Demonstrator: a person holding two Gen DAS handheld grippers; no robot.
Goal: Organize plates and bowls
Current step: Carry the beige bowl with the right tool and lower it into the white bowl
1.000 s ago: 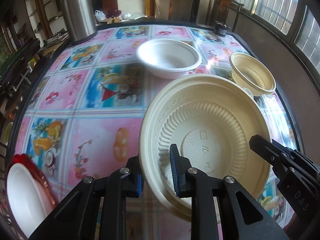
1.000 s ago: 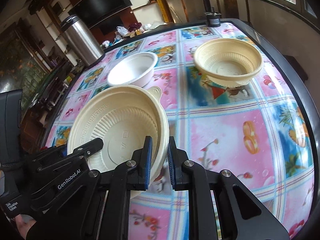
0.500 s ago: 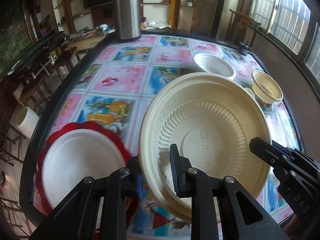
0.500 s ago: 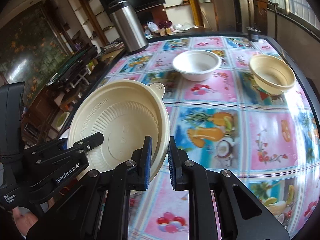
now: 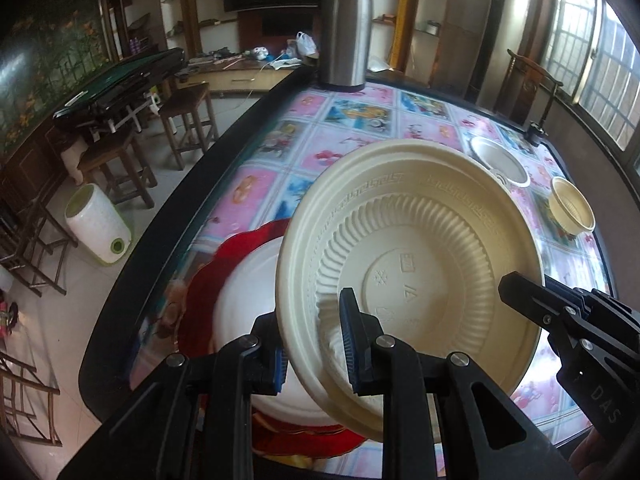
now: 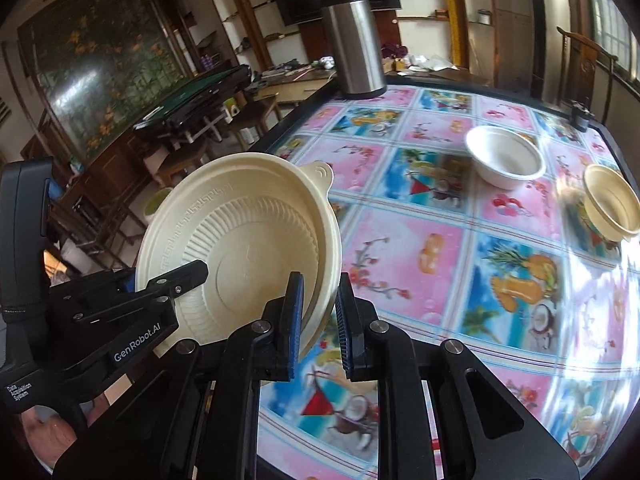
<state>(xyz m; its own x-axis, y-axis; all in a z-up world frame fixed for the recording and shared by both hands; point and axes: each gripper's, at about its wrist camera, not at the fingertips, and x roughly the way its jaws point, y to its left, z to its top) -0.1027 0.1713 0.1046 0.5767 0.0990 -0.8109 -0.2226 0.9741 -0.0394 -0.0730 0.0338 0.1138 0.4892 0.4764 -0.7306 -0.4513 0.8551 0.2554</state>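
A large cream plate (image 5: pixel 412 248) (image 6: pixel 240 240) hangs tilted above the table, gripped on two sides of its rim. My left gripper (image 5: pixel 314 350) is shut on its near edge, and my right gripper (image 6: pixel 318 318) is shut on the opposite edge. Beneath it, at the table's near left corner, a white plate (image 5: pixel 244 292) rests on a red scalloped plate (image 5: pixel 200 304). A white bowl (image 6: pixel 505 156) (image 5: pixel 500 160) and a cream bowl (image 6: pixel 612 200) (image 5: pixel 571 210) stand far off on the table's right side.
A steel thermos jug (image 5: pixel 346 34) (image 6: pixel 354 40) stands at the far edge of the floral-cloth table (image 6: pixel 440 240). Wooden stools (image 5: pixel 184 120) and a white bin (image 5: pixel 98 228) stand on the floor to the left, past the black table edge.
Both grippers have carried the cream plate leftward across the table, away from the two bowls. It now hangs over the white-on-red plates, which were only at the picture's corner before.
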